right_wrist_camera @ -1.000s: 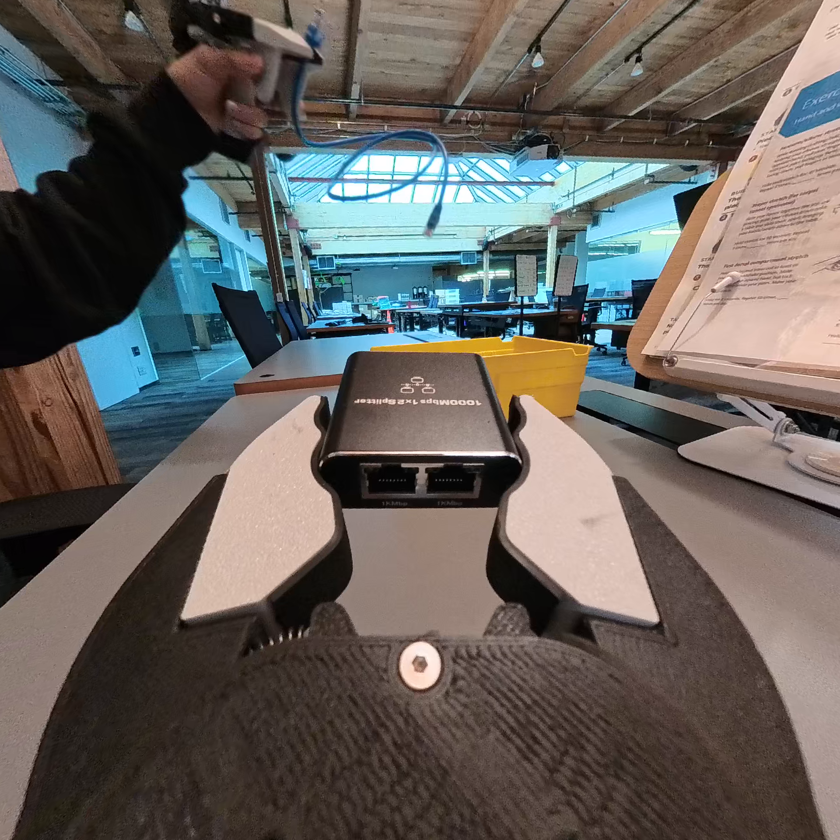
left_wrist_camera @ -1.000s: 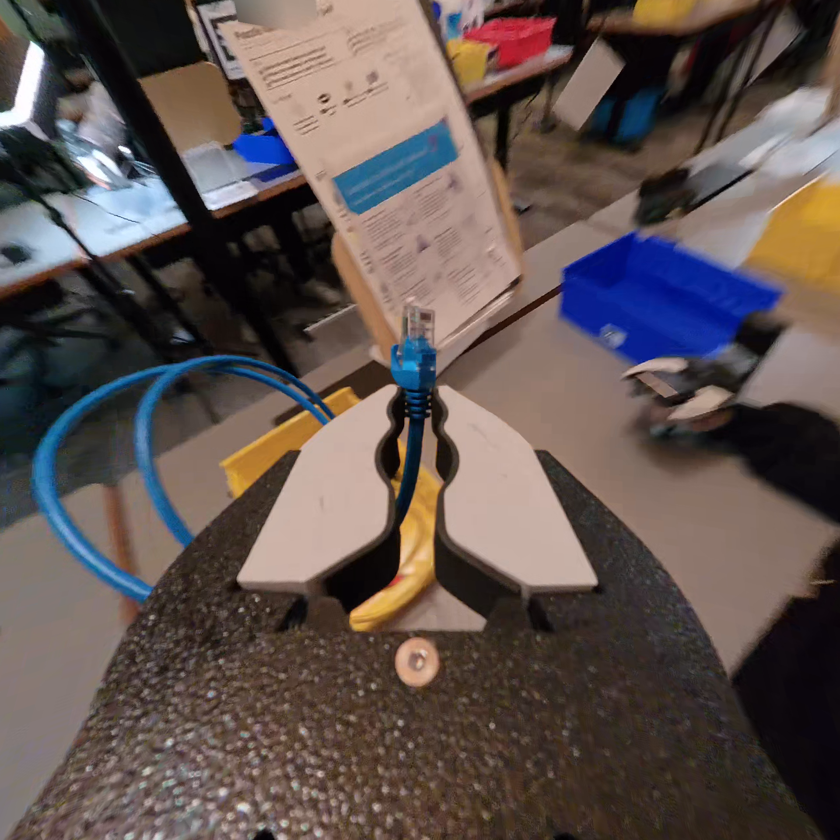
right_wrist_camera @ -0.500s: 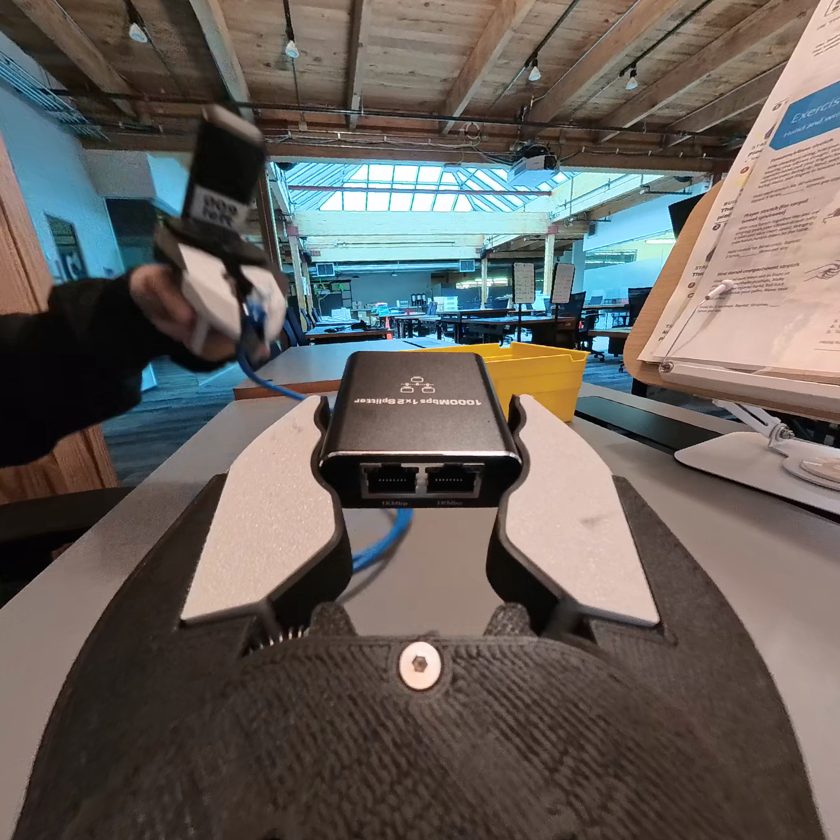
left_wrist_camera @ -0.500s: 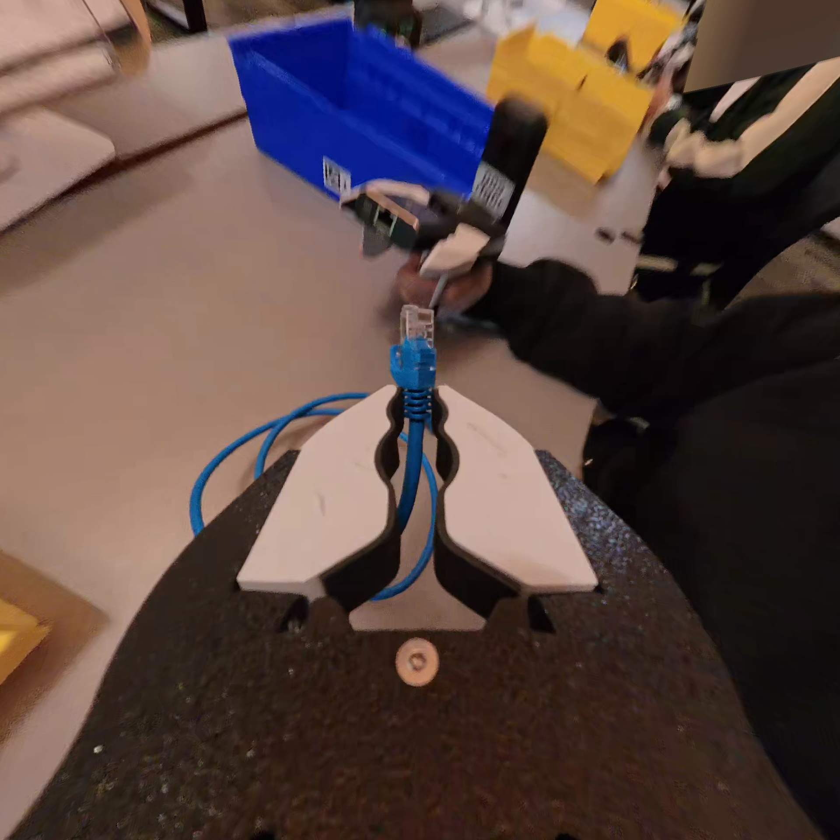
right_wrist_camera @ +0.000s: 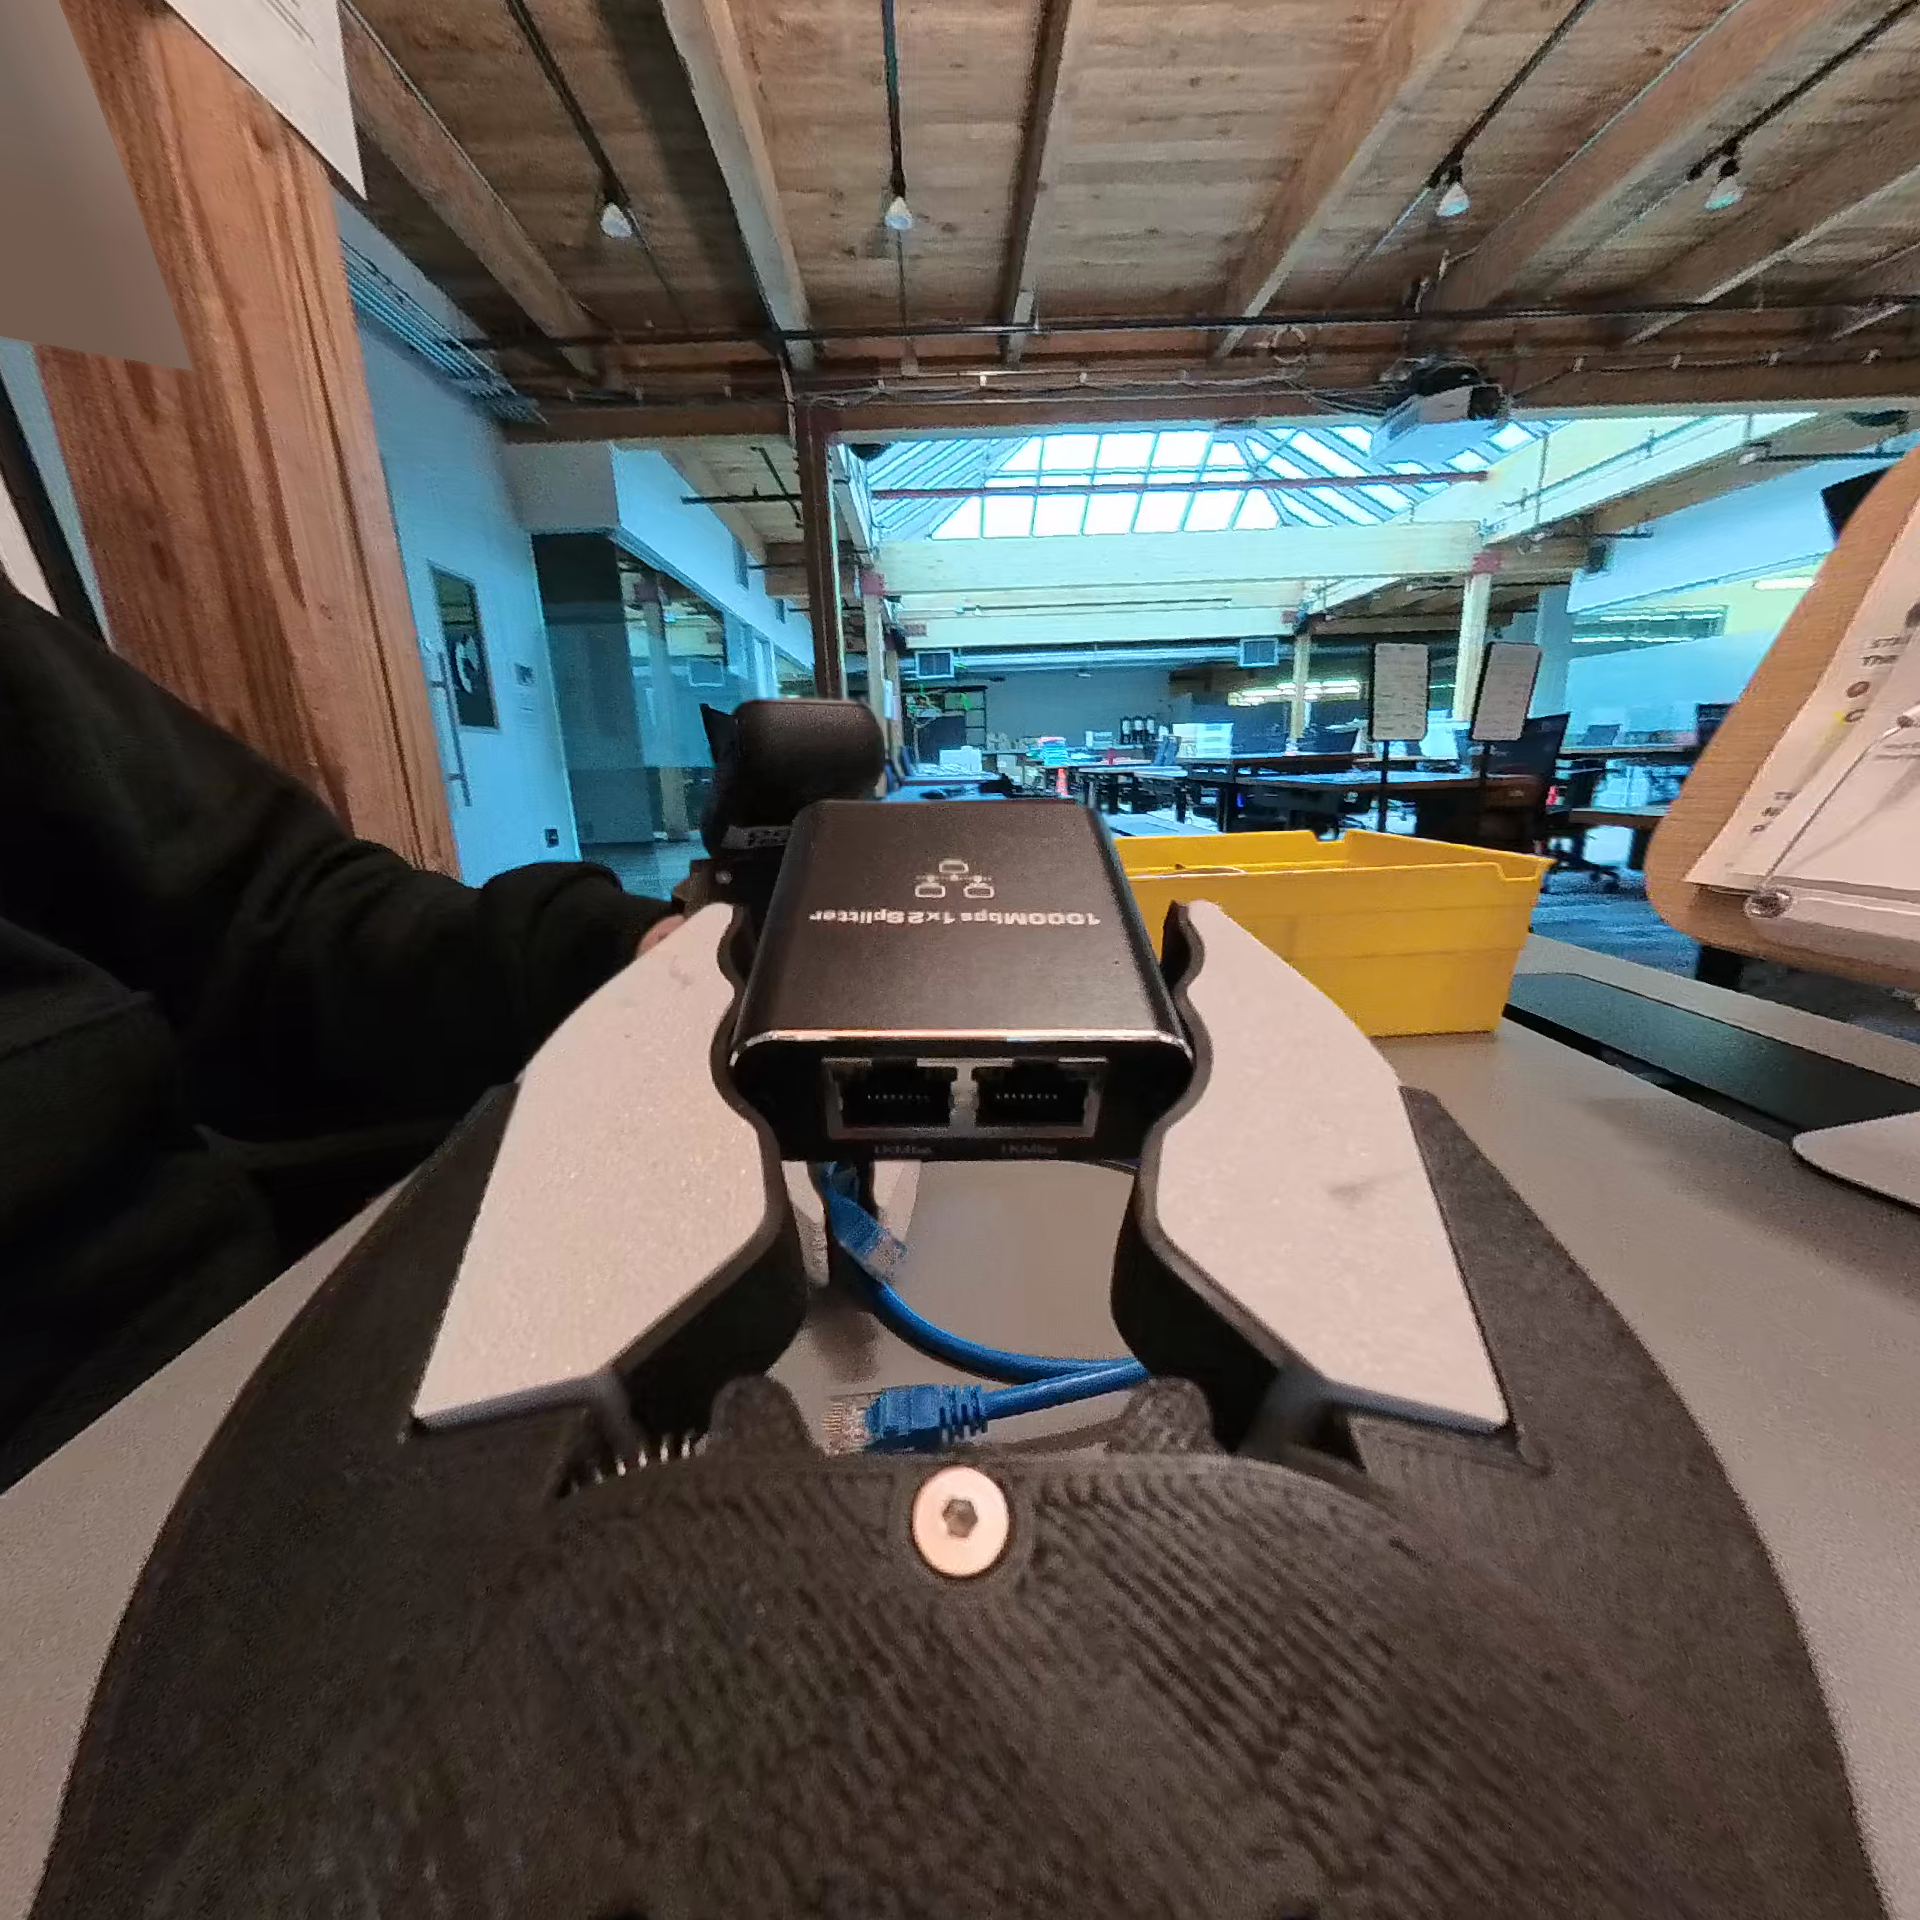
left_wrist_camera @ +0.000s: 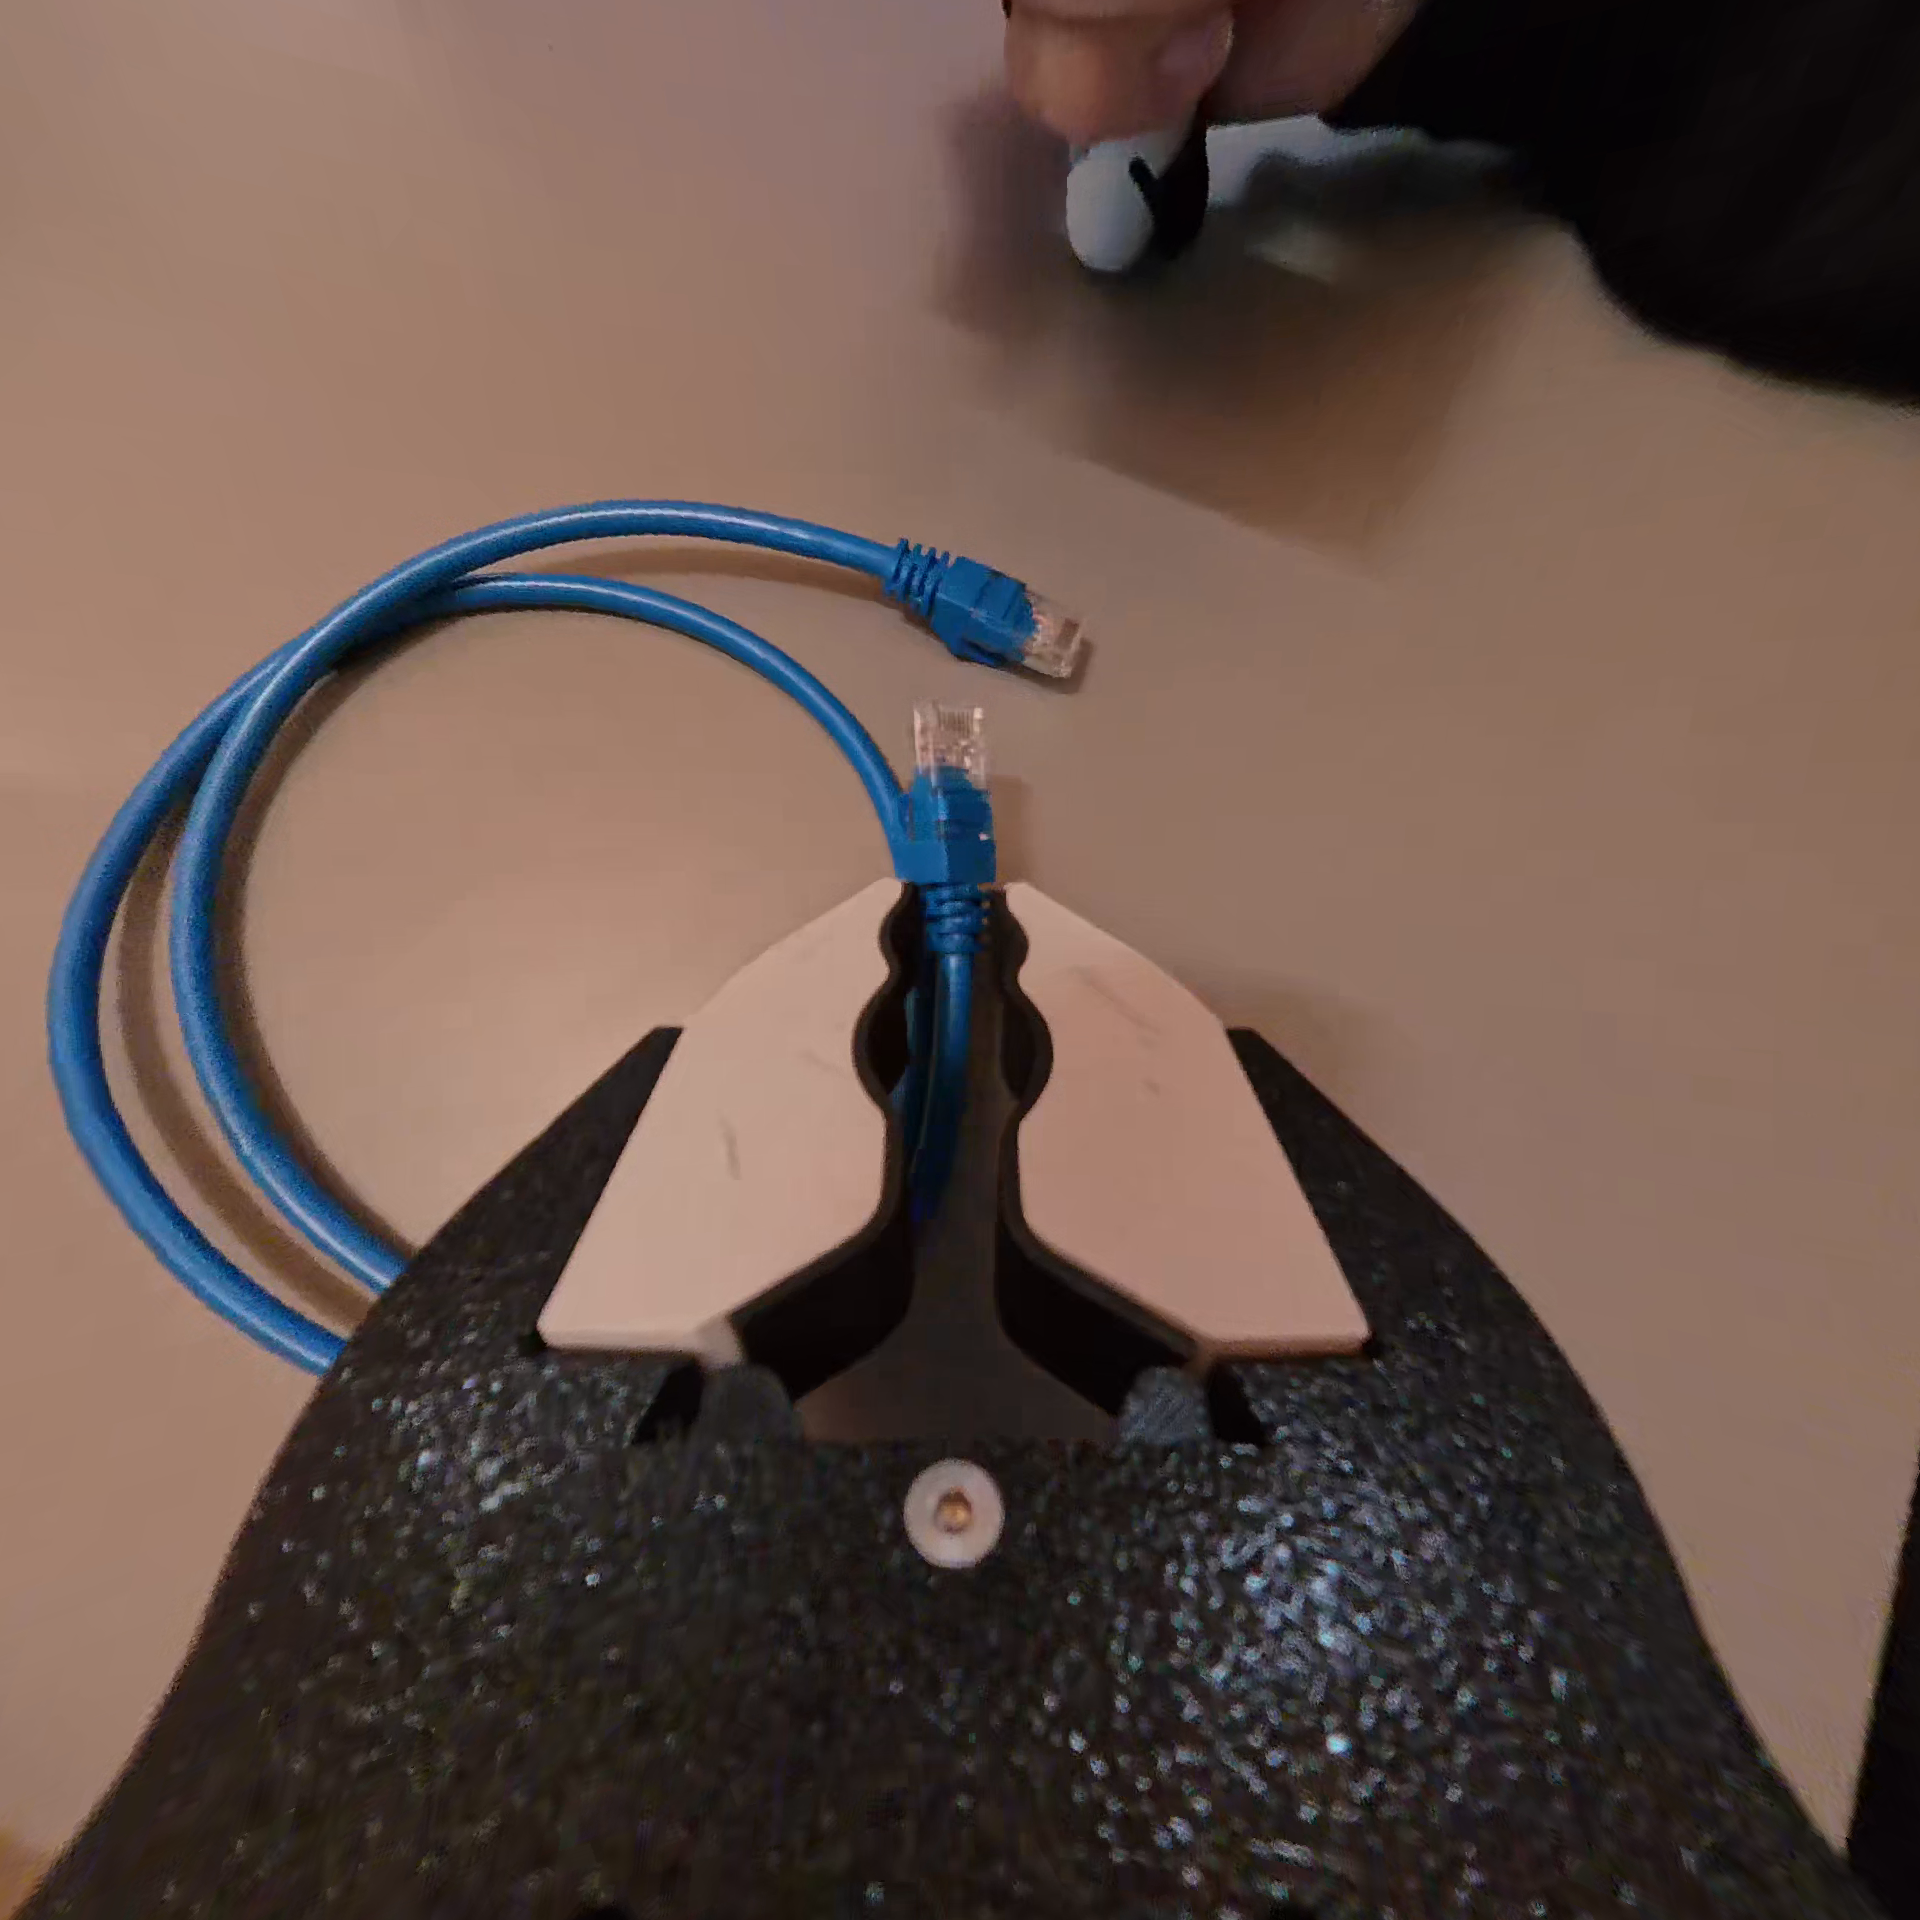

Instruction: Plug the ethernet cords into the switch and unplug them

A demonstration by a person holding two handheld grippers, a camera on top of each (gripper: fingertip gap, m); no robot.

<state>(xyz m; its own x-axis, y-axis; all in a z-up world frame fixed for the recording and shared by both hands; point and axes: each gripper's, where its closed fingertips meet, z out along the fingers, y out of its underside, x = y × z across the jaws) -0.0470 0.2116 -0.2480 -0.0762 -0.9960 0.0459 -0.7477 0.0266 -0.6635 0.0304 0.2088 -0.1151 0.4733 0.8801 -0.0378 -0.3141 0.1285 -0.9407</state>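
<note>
Lowered to the bench (left_wrist_camera: 416, 312), left hand-held gripper (left_wrist_camera: 948, 896) pinches the ethernet cord (left_wrist_camera: 940, 831); right hand-held gripper (right_wrist_camera: 961, 1023) clamps the switch (right_wrist_camera: 951, 935), ports empty.

Open-plan office or workshop loft. Exposed timber ceiling (right_wrist_camera: 1039, 156) with beams and track lights at 12 o'clock, a skylight (right_wrist_camera: 1143, 499) below it. Rows of work desks and office chairs (right_wrist_camera: 1351, 790) fill the far hall. Thick wooden post (right_wrist_camera: 239, 520) at 10 o'clock. Yellow parts bin (right_wrist_camera: 1330, 925) on the grey desk (right_wrist_camera: 1714, 1299), document stand (right_wrist_camera: 1787, 748) at 3 o'clock.
</note>
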